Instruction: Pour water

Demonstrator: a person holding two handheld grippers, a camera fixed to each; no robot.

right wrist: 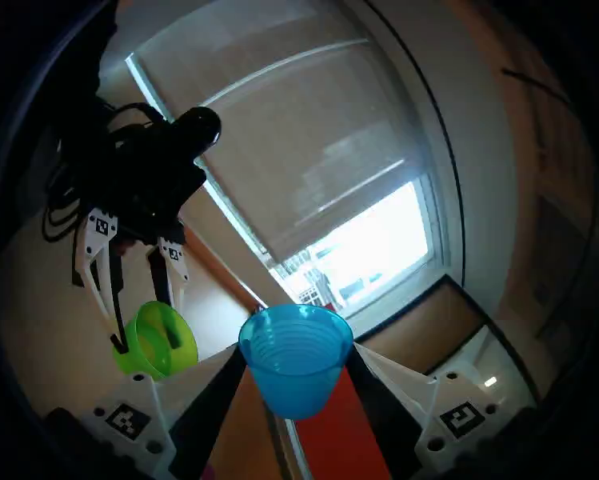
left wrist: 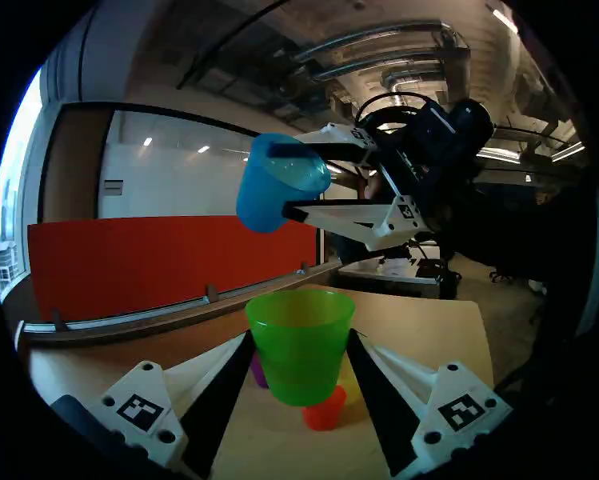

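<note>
In the left gripper view my left gripper (left wrist: 301,360) is shut on a green cup (left wrist: 301,344), held upright above the table. Higher up, the right gripper (left wrist: 287,182) holds a blue cup (left wrist: 277,182) tilted toward the left, above the green one. In the right gripper view my right gripper (right wrist: 297,372) is shut on the blue cup (right wrist: 297,368), whose inside looks empty. Farther off at the left, the left gripper (right wrist: 145,344) grips the green cup (right wrist: 155,340). No water stream shows.
Small cups stand on the wooden table (left wrist: 427,328) under the green one: an orange cup (left wrist: 325,412), a purple cup (left wrist: 258,372) and a yellow cup (left wrist: 349,382). A red partition (left wrist: 155,256) runs along the table's far edge. A bright window (right wrist: 363,248) shows behind.
</note>
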